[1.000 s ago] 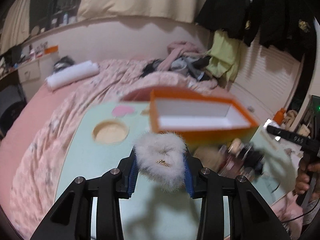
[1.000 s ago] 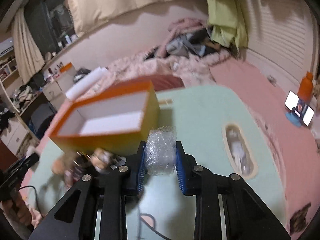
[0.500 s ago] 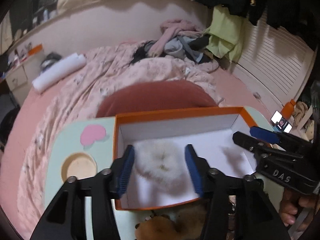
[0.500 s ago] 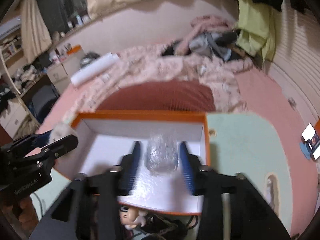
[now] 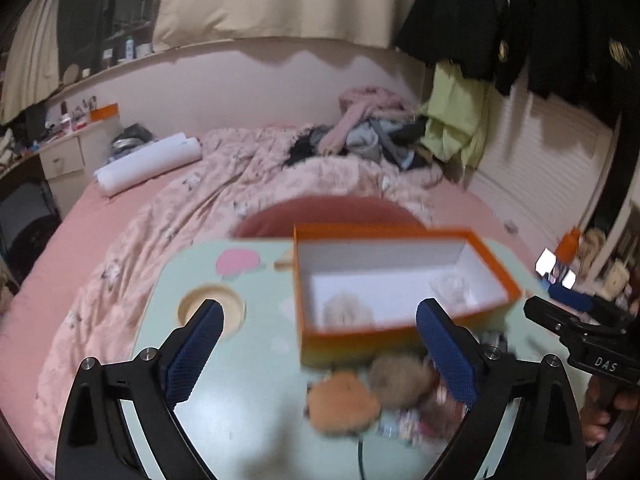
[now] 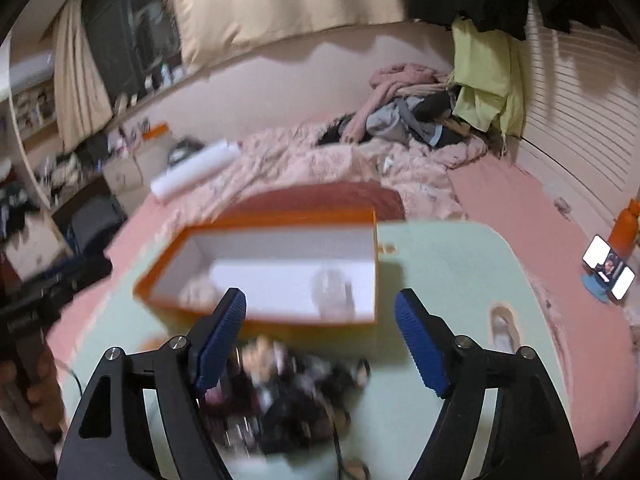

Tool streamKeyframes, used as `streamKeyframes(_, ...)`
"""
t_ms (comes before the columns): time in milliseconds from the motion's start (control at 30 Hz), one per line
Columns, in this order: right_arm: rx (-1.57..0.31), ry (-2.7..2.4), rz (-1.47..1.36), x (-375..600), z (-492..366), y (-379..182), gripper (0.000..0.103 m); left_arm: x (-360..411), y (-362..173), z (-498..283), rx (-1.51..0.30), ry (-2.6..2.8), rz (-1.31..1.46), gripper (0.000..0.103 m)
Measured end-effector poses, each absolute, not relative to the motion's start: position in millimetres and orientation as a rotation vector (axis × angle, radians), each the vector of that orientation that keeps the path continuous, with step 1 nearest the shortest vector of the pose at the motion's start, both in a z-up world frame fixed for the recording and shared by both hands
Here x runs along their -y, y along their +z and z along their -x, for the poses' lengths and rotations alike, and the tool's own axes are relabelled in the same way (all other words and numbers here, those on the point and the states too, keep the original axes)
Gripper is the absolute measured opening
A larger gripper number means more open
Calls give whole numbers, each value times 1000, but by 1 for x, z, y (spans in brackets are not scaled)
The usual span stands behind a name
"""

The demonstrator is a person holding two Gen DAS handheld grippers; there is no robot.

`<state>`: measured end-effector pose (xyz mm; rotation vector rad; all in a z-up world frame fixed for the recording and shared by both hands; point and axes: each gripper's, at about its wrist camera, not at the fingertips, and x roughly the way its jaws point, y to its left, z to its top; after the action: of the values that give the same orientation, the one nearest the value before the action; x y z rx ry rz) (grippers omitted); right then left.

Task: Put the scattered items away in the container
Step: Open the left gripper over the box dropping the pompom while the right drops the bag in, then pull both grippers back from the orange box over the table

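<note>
Both grippers wide open, empty: left gripper [image 5: 318, 332], right gripper [image 6: 320, 324]. Blurry pile of small items [image 5: 384, 396] at table's [image 5: 248, 400] near edge. Beyond it, orange box [image 5: 400, 336] w/ white fluffy scrunchie [image 5: 347, 309] + clear plastic wad [image 5: 454, 290] inside.

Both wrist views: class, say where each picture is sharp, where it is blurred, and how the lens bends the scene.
Left wrist view: the gripper is sharp, the orange box and the toys are smeared; the wall line bows, corners go black. Right wrist view: the gripper is sharp, the box and the pile streak badly; the bed curves.
</note>
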<state>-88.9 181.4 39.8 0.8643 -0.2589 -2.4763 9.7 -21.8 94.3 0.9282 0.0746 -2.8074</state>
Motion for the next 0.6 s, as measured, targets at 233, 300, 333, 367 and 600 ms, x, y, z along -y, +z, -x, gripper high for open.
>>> streamKeyframes(233, 140, -2420, -955, -182, 35, -3, 77, 11, 37, -52, 21, -2697, -991, 97)
streamKeyframes(300, 105, -2412, -970, -182, 25, -13, 77, 12, 23, -63, 13, -2688, -986, 97)
streamKeyframes(333, 83, -2408, -976, -181, 22, -16, 77, 12, 17, -64, 1, -2692, -1002, 97)
streamKeyframes(367, 49, -2413, -978, -180, 19, -21, 77, 12, 11, -62, -2, -2690, -1028, 98)
streamKeyframes(600, 11, -2504, -941, -175, 9, -47, 98, 14, -4, -59, 8, -2700, -1054, 103)
